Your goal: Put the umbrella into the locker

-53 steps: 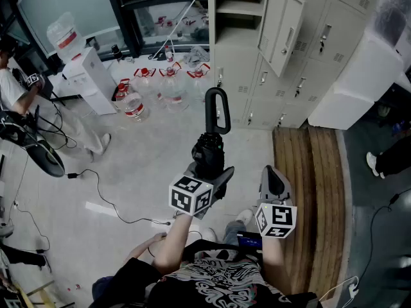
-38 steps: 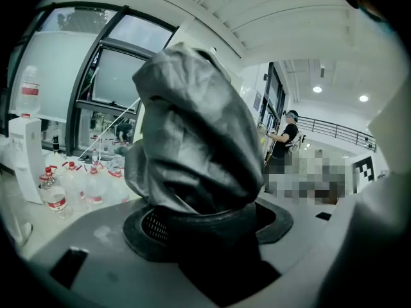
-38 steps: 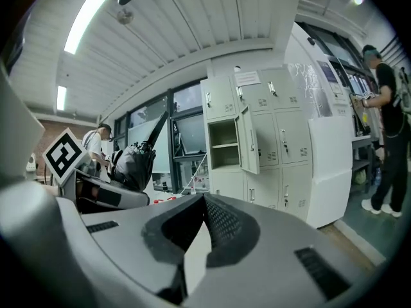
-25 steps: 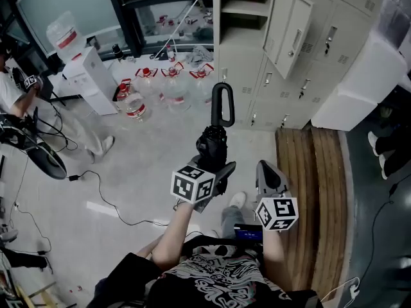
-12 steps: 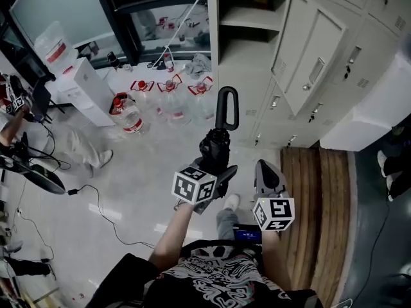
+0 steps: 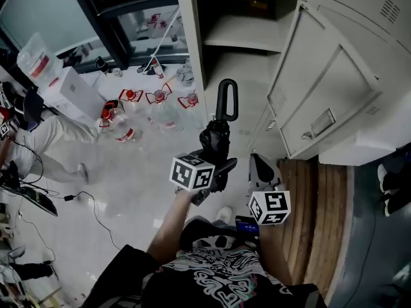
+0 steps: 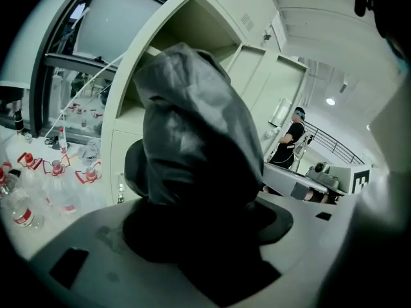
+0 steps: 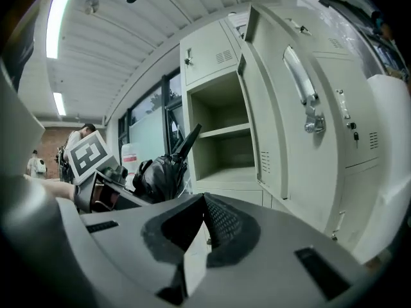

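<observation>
A black folded umbrella (image 6: 216,138) with a loop handle (image 6: 226,101) stands upright in my left gripper (image 6: 214,164), which is shut on its bundled canopy. It fills the left gripper view as the umbrella (image 7: 192,140), with the gripper (image 7: 199,220) round its base. The locker (image 6: 239,40) has one compartment open with a shelf inside, just beyond the handle; its door (image 6: 327,101) swings out to the right. My right gripper (image 6: 260,171) hangs lower right, shut with nothing held. The right gripper (image 8: 204,201) faces the open compartment (image 8: 225,143), the umbrella (image 8: 160,172) at its left.
Several water bottles (image 6: 160,111) stand on the floor left of the locker, beside a white dispenser (image 6: 64,88). A wooden platform (image 6: 318,201) runs along the right. A person's leg (image 6: 38,143) and cables (image 6: 96,213) lie at the far left.
The locker has come much closer and larger in the head view. The umbrella stays upright in the left gripper, its handle now level with the open compartment. The right gripper kept its place.
</observation>
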The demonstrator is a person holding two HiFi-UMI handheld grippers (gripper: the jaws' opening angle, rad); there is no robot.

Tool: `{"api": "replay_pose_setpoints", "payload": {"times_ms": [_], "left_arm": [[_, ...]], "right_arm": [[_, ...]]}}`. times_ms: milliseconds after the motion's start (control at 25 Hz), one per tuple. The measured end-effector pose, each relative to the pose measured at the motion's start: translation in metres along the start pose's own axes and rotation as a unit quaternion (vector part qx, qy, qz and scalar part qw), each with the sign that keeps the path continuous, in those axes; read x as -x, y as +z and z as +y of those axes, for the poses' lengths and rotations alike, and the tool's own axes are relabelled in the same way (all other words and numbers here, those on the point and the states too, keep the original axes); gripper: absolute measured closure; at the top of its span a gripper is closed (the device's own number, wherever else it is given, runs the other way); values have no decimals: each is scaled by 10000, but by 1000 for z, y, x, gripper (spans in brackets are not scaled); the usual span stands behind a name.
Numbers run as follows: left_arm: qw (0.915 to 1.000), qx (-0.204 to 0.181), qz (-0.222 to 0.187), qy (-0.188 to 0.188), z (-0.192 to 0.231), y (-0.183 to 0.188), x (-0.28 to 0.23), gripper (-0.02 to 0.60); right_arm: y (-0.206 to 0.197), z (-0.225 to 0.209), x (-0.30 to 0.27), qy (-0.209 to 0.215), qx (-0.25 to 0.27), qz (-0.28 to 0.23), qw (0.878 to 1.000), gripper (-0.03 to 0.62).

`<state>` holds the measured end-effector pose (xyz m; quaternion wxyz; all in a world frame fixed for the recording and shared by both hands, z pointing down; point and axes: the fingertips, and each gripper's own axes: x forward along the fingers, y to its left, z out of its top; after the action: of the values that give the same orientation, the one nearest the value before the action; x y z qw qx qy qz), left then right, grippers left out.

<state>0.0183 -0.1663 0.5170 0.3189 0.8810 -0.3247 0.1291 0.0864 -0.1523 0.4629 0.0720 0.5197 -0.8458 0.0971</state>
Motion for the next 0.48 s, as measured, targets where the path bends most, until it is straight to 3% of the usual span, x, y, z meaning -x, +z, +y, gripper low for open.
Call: {"api": "replay_pose_setpoints", "payload": {"times_ms": [480], "left_arm": [[9967, 449, 398, -553, 44, 52, -57, 298]], "right_arm": [[15, -30, -77, 14, -63, 148, 9999, 592]]}}
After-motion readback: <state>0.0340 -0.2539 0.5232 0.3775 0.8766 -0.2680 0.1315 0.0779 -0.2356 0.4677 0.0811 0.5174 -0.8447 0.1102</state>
